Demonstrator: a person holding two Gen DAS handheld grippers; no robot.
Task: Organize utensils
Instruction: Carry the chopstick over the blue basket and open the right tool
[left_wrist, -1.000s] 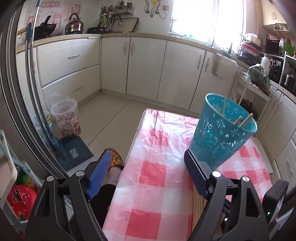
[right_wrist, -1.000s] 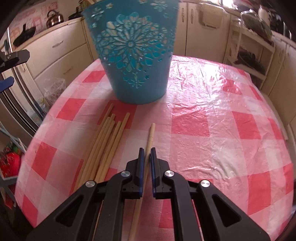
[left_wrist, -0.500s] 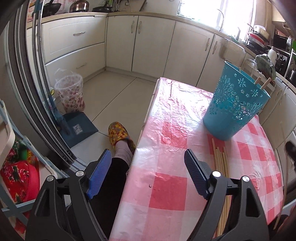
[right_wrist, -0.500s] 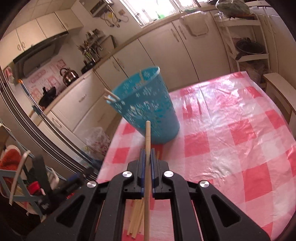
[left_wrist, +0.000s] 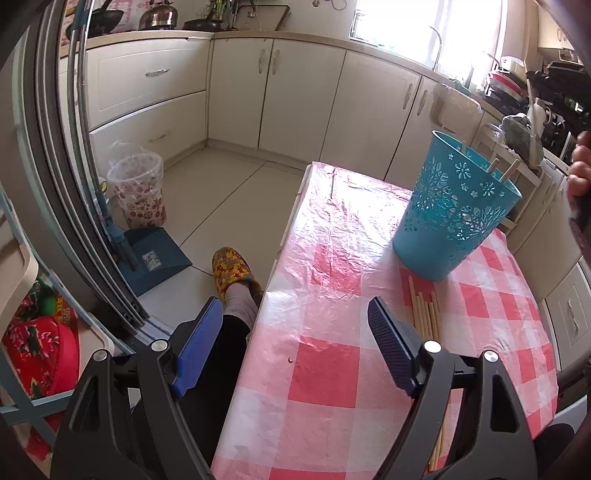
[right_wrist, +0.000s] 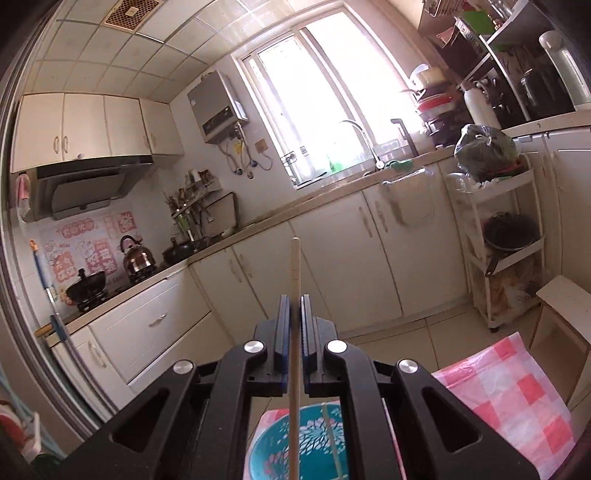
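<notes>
Chopstick (right_wrist: 294, 273), pale round wood, has left the checked tablecloth (left_wrist: 325, 373) where it lay a second ago: the right gripper (right_wrist: 294, 306) is pinched tight on it and now points level at the cabinets, with the stick's lower length running down over the mouth of the teal basket (right_wrist: 306, 443) below. That basket is plastic, tapered, its wall pierced with flower cut-outs, and sticks already stand in it. The left gripper (left_wrist: 295, 325) hangs with its ribbed pads spread wide and bare above the glossy pink-and-white cloth, near the remaining chopsticks (left_wrist: 424, 314) lying together beside the basket's foot.
</notes>
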